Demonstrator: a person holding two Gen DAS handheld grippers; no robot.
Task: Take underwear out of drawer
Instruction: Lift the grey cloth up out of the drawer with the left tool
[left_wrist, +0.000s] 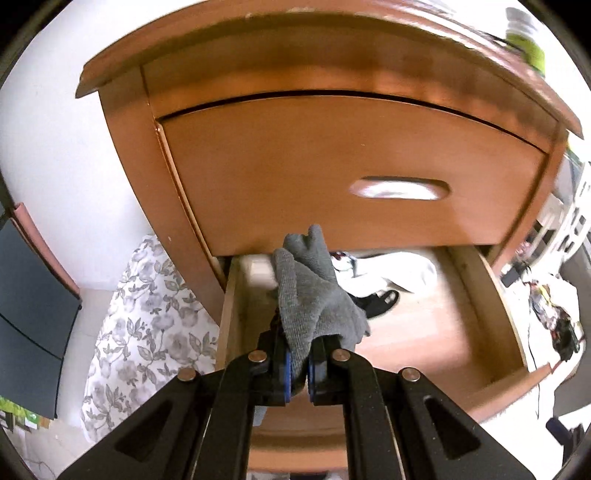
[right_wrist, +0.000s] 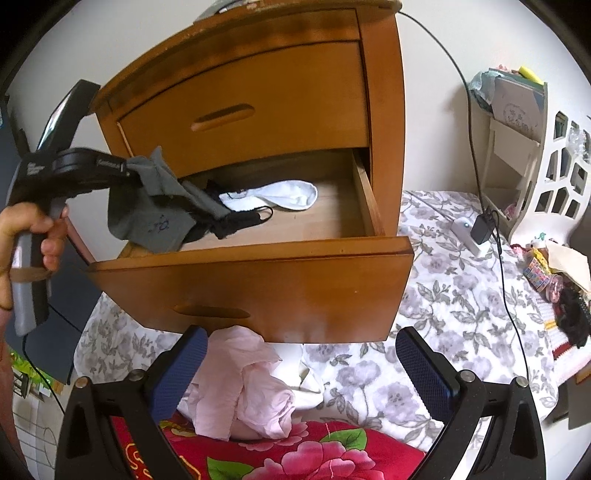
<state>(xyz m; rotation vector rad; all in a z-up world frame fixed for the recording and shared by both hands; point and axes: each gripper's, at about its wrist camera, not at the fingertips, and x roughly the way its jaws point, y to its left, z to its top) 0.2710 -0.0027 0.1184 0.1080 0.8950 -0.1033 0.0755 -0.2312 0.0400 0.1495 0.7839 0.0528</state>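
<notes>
Left tongs (left_wrist: 300, 363) pinch the grey underwear (left_wrist: 314, 291) above the open drawer (right_wrist: 332, 254) to clear its front, while right tongs (right_wrist: 297, 373) wait spread wide.

A home bedroom: a wooden nightstand (right_wrist: 258, 110) stands beside a bed with flowered sheet (right_wrist: 443, 295).

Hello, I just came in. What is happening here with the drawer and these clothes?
A person is emptying the open lower drawer of a wooden nightstand with two hand-held tongs. The left tongs are shut on a grey garment and hold it over the drawer's left side. The right tongs are open and empty, in front of the drawer. A white piece and a black piece remain inside. A pink garment already lies below on the bed.
</notes>
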